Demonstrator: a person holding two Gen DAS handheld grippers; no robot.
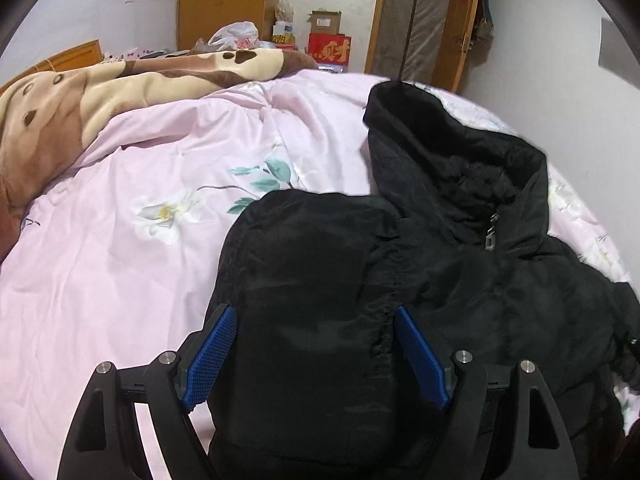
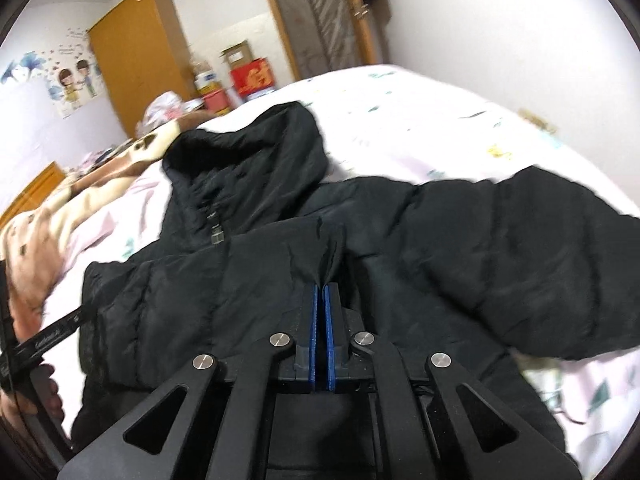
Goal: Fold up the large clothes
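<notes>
A black hooded puffer jacket (image 1: pixel 420 248) lies spread on the bed's pink floral duvet (image 1: pixel 120 240), zipped front up, hood (image 2: pixel 248 152) pointing away from both grippers.

The left gripper (image 1: pixel 312 356) hangs over the jacket with its blue fingers (image 1: pixel 212 356) standing wide apart. A folded-in padded part of the jacket lies beneath and between them, but the pads do not press it, so nothing is held there.

The right gripper (image 2: pixel 321 292) has its fingers closed together, pinching a small ridge of the jacket's shell fabric right at the tips; creases fan out ahead of them. One sleeve (image 2: pixel 540 264) runs off to the right of those fingers, unfolded.

Risks, as I judge them: the right pinch takes only the thin slippery outer shell, so a pull could slide out of the grip or lift the shell alone while the padded bulk stays put, leaving a crooked fold. With the left fingers free, nothing anchors the other side, and the already folded part may spring open or the whole jacket drag across the duvet.
</notes>
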